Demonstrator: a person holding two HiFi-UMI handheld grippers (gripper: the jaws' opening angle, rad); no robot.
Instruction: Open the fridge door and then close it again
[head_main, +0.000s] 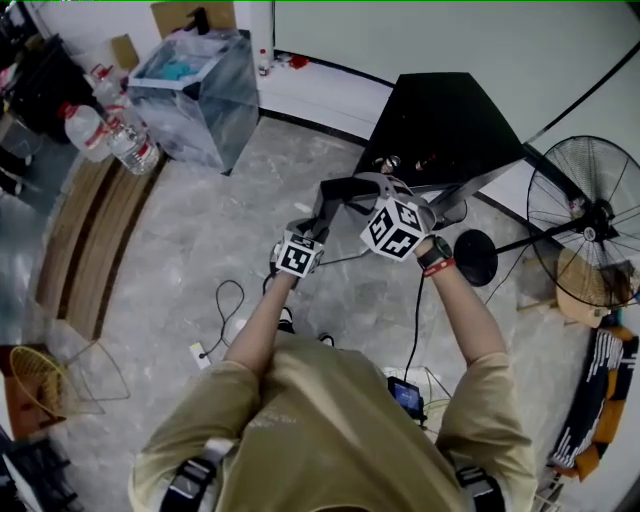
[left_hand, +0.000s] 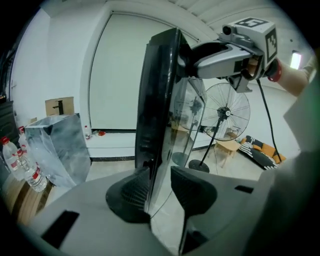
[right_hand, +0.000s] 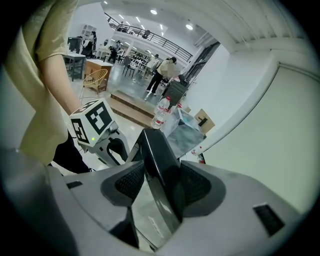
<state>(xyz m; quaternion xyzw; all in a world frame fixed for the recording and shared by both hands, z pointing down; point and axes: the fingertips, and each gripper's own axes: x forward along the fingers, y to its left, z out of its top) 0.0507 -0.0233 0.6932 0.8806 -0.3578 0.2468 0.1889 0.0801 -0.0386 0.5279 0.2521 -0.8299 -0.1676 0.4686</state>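
Left claw (left_hand: 161, 189): released, pads astride the fridge door (left_hand: 155, 100) edge.
Fridge door: black frame, clear glass pane (seen edge-on), at the person's 1 o'clock.
Right claw (right_hand: 163, 182): clenched on that door's frame.
Floor (head_main: 200, 240): grey, marbled; standing fan (head_main: 590, 215) at 3 o'clock.

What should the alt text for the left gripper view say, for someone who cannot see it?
A dark fridge door with a clear pane stands edge-on between the two black jaws of the left gripper. Higher up, the right gripper is clamped on the same door. A fan stands behind, near a white wall.
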